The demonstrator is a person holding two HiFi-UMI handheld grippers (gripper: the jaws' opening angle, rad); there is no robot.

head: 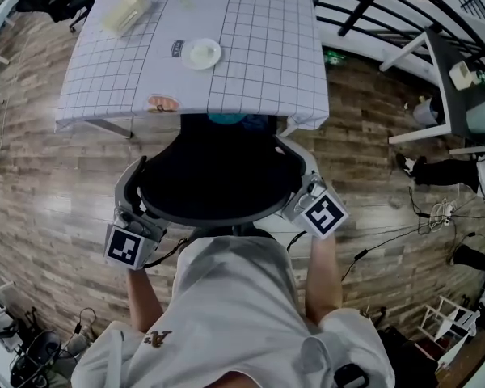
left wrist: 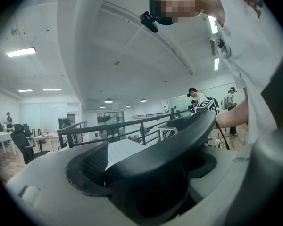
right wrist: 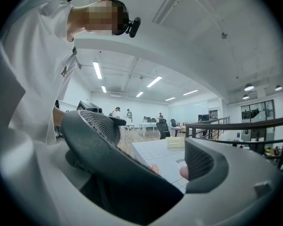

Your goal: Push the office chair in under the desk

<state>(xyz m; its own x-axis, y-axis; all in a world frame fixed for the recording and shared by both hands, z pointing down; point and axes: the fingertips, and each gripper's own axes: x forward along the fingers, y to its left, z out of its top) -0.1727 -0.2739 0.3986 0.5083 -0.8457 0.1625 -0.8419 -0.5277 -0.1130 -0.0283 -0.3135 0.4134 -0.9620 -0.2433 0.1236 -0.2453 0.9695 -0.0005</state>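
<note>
We see a white cloth ruled in a grey grid (head: 259,47), and near its middle a small round white plate (head: 202,52). A pale yellow box (head: 123,14) lies well apart from it, towards the far left corner. All round runs a brown wood-plank floor (head: 56,184), with loose black cables (head: 388,237) trailing at the right. A black metal railing (left wrist: 108,126) crosses behind, and two people (right wrist: 117,112) stand far off under strip ceiling lights (right wrist: 96,70).
</note>
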